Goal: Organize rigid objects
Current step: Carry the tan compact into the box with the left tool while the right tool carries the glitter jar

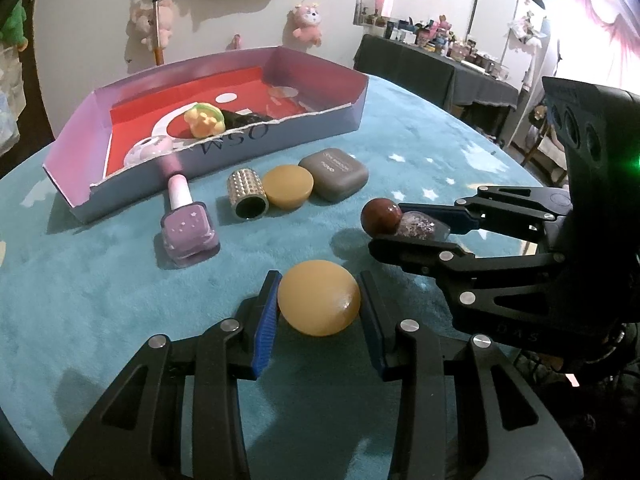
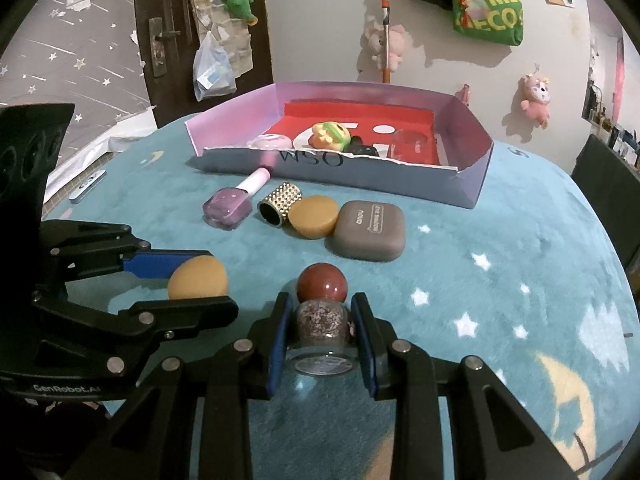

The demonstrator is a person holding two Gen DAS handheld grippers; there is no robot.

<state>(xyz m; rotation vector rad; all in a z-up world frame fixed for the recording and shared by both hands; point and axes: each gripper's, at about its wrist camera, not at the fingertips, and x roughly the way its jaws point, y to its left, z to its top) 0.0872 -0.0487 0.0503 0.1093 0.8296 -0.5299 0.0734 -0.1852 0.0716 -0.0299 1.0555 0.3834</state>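
Teal fuzzy table cover (image 1: 100, 280) with white stars is what I'm working over, both grippers pointing down at it. My left gripper (image 1: 318, 300) is closed around an amber dome-shaped piece (image 1: 319, 298), blue pads tight on both of its sides. My right gripper (image 2: 322, 332) is clamped on a little clear bottle of pinkish glitter (image 2: 322, 326) with a round reddish-brown ball cap (image 2: 322, 282), lying on its side with the cap pointing away from me. Further out there's a row sitting just in front of the box: a lilac nail polish bottle (image 1: 188, 228) tipped over, a studded gold cylinder (image 1: 247, 196), a second amber disc (image 1: 288, 186) and a grey rounded case (image 1: 334, 173), the last three pretty much touching. The shallow lilac box (image 1: 352, 92) with the red floor already holds a yellow-green toy (image 1: 204, 119), a pink-white round thing (image 1: 150, 150) and something black I can't make out.
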